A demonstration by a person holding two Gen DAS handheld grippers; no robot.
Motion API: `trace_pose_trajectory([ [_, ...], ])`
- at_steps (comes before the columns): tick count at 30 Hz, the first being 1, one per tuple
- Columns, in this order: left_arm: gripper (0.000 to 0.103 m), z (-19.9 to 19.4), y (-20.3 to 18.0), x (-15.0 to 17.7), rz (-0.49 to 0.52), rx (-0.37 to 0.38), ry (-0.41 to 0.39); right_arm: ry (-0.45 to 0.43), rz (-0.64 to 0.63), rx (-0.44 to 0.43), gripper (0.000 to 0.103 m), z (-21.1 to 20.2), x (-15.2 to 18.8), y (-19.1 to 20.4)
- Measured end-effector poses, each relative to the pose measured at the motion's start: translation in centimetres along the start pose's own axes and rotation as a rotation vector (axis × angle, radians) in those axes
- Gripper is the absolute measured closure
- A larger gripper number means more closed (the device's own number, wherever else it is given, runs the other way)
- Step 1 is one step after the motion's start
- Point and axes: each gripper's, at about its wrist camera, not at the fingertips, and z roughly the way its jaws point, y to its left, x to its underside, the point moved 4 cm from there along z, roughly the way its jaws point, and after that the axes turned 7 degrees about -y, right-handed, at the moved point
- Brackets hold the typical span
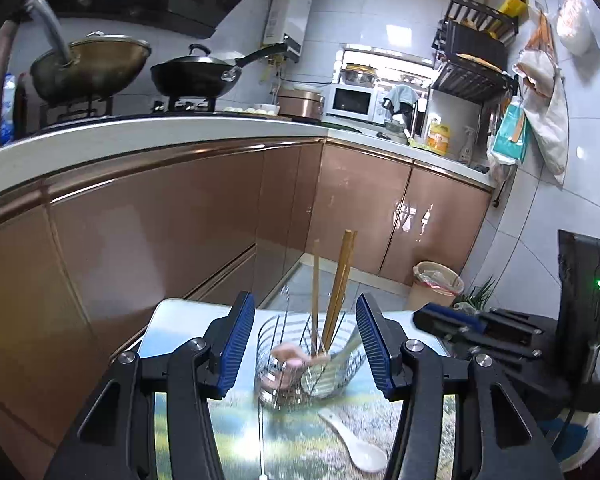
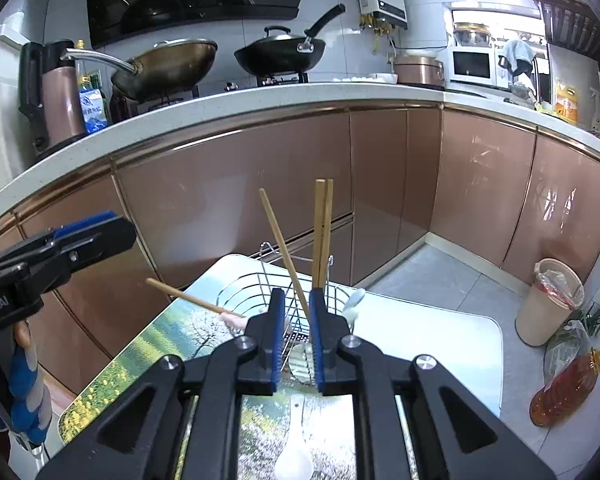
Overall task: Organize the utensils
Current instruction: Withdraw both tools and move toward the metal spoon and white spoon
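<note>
A wire utensil basket (image 1: 300, 364) (image 2: 244, 292) stands on a small table with a landscape print (image 1: 300, 440) (image 2: 160, 344). Wooden chopsticks (image 1: 338, 284) (image 2: 322, 232) stand upright in it beside a pale green spoon (image 1: 346, 348) (image 2: 354, 300). Another chopstick (image 2: 188, 294) lies across the basket's left rim. A white ceramic spoon (image 1: 356, 448) (image 2: 294, 452) lies on the table in front of the basket. My left gripper (image 1: 306, 342) is open, jaws either side of the basket. My right gripper (image 2: 294, 340) has its jaws narrowly apart and empty, above the white spoon.
Brown kitchen cabinets (image 1: 160, 220) run behind the table under a white counter with two woks (image 2: 280, 54). A bin (image 2: 548, 300) and an oil bottle (image 2: 564, 388) stand on the floor at right.
</note>
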Motion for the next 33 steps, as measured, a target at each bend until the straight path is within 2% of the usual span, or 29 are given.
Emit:
trace_pose_trajectory([
  [13,0.051,-5.9,1.0,4.4,-0.038,-0.074,0.068,0.005,0.025,-0.005,0.091,-7.0,2.8,0.7],
  [17,0.047,-7.4,0.7,5.9,-0.041,-0.106,0.076,0.016,0.028,0.0,0.091,-8.9,4.1,1.1],
  [30,0.038,-12.5,-1.5,8.3,0.034,-0.181,0.013,0.005,0.062,0.06,0.09,-14.2,8.4,2.3],
  [33,0.036,-13.5,-2.1,8.7,0.053,-0.193,-0.002,0.0,0.07,0.066,0.082,-15.2,8.9,2.4],
])
